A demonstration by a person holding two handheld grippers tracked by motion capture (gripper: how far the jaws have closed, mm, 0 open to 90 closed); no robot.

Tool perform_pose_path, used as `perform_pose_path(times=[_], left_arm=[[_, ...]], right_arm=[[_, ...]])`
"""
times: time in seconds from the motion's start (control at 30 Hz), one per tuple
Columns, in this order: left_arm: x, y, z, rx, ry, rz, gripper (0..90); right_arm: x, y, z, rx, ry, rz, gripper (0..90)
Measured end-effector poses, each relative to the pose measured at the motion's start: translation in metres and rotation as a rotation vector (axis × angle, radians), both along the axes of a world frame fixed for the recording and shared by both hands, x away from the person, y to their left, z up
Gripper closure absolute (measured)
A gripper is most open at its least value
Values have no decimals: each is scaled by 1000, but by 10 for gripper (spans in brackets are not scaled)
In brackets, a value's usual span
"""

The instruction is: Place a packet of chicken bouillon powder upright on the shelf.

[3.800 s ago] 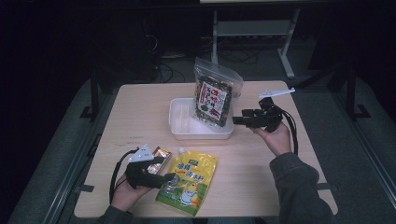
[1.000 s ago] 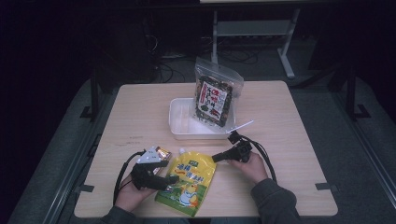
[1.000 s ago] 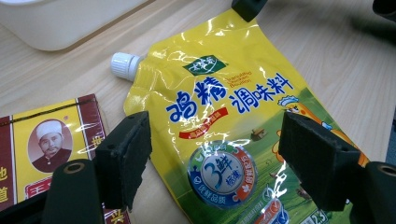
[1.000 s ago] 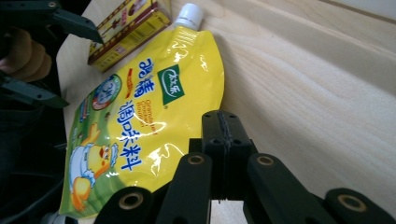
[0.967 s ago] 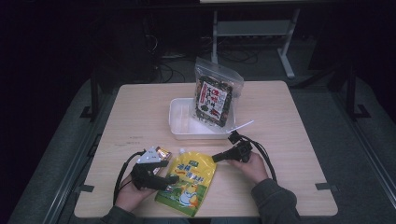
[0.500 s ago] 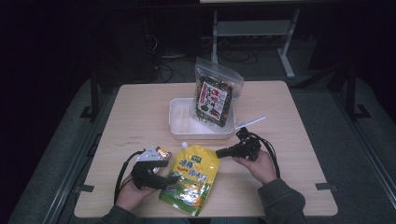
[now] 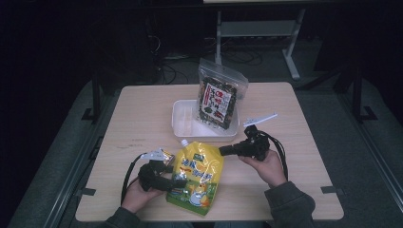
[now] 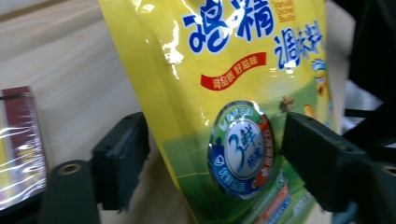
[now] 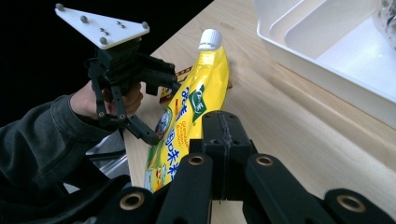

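Observation:
A yellow spout pouch with a white cap lies tilted at the table's front, its right edge raised. My right gripper is shut on that upper right edge; in the right gripper view the closed jaws cover the pouch where it passes under them. My left gripper stands at the pouch's lower left. In the left gripper view the pouch runs between its two pads, which stand wide apart. The left jaws have just been closing a little around it.
A white tray sits mid-table, with a clear bag of dark snacks standing in it. A small red and yellow packet lies beside my left gripper. The table's front edge is close to both hands.
My right gripper came from beside the tray to the pouch, shut on its edge and rose, tipping the pouch up on its right side. The left hand has hardly moved.

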State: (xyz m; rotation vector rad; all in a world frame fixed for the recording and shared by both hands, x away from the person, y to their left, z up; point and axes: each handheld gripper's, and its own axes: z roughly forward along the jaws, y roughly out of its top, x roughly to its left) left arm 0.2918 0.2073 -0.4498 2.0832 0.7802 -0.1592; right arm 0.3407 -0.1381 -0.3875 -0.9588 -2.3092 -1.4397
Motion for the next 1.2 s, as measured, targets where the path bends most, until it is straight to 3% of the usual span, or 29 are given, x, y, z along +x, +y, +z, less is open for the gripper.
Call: perform_pose_path(times=[0.2,0.3,0.57,0.9,1.1,1.2], left_arm=[[4,3,1,-50,43,-6,398],[4,6,3,-74,33,-7,551],[4,3,3,-96,44,-38,749],[1,3,6,-106,13,-30,797],[0,2,8,-107,2,-29,796],[-1,2,8,-108,-1,-30,796]], right_arm=[[0,-2,2,28,-2,-3,895],[0,-6,4,59,-5,-11,896],[0,-5,4,57,-14,-14,896],[2,-13,3,73,-16,-38,882],[5,-11,-3,55,16,-37,676],[6,-9,-7,56,34,-23,651]])
